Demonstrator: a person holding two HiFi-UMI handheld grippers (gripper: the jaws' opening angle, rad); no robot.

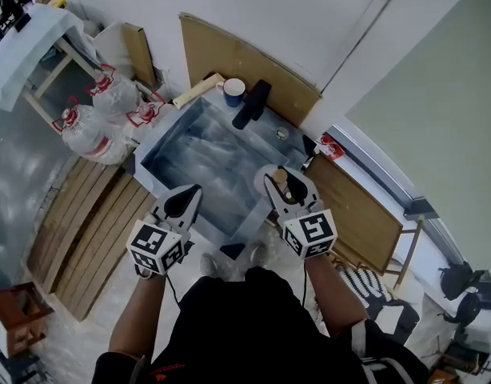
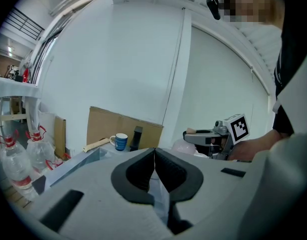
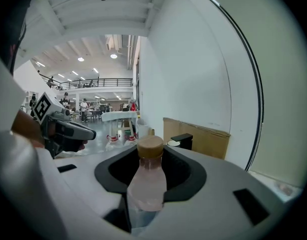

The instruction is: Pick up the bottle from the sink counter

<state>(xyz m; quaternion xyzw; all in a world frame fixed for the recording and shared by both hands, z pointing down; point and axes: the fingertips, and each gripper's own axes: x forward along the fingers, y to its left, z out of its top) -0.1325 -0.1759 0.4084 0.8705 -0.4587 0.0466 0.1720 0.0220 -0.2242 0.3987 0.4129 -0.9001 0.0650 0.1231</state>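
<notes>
A clear pinkish bottle (image 3: 146, 184) with a tan cap (image 1: 279, 177) stands upright between the jaws of my right gripper (image 1: 284, 189), which is shut on its body. In the head view it hangs over the near right corner of the steel sink (image 1: 175, 139). My left gripper (image 1: 184, 203) hovers over the sink's near edge with its jaws pressed together and nothing in them. The left gripper view shows its dark pads (image 2: 166, 171) touching and the right gripper (image 2: 213, 139) off to the right.
A blue mug (image 1: 234, 92) and a black faucet (image 1: 252, 104) sit on the far side of the sink, in front of a cardboard panel (image 1: 229, 58). Large water jugs (image 1: 89, 130) stand at the left on wooden slats. A wooden panel (image 1: 361, 214) lies to the right.
</notes>
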